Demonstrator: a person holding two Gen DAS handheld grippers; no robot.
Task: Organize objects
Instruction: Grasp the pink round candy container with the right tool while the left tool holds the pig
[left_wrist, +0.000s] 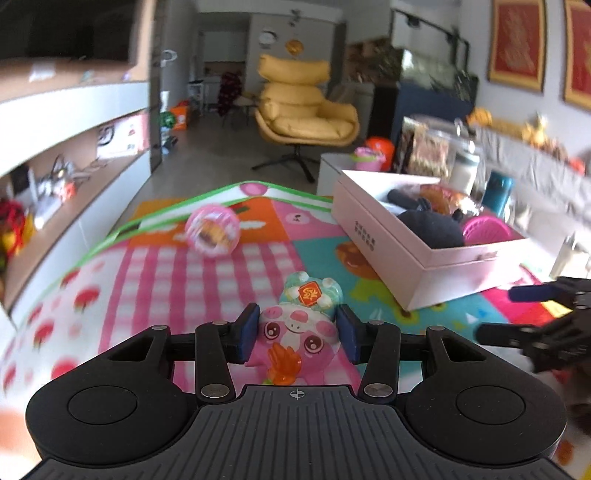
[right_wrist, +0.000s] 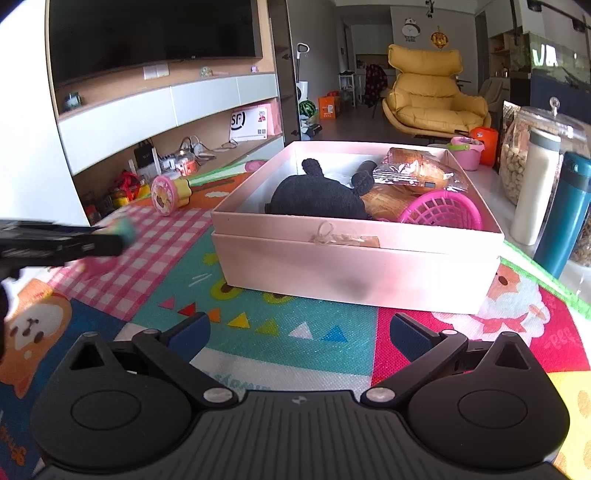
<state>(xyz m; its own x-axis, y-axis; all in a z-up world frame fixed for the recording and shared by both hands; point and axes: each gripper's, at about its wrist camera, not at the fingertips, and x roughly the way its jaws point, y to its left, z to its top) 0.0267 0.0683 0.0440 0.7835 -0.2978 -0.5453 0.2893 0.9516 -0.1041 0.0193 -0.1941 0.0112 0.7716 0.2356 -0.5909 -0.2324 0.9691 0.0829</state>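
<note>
My left gripper (left_wrist: 298, 334) is shut on a pink pig toy (left_wrist: 299, 332) with a teal hat, held above the play mat. The same gripper shows blurred at the left of the right wrist view (right_wrist: 110, 240). A pink open box (left_wrist: 424, 258) stands to the right; in the right wrist view the box (right_wrist: 354, 273) holds a black knitted toy (right_wrist: 317, 197), wrapped bread (right_wrist: 417, 171) and a pink basket (right_wrist: 443, 212). My right gripper (right_wrist: 298, 334) is open and empty in front of the box; it also shows at the right edge of the left wrist view (left_wrist: 517, 314).
A round pink toy case (left_wrist: 211, 230) lies on the colourful mat (left_wrist: 166, 277), left of the box (right_wrist: 170, 194). A teal bottle (right_wrist: 565, 221), a white bottle (right_wrist: 533, 192) and snack jars stand right of the box. A TV shelf runs along the left; a yellow armchair (right_wrist: 432, 99) is behind.
</note>
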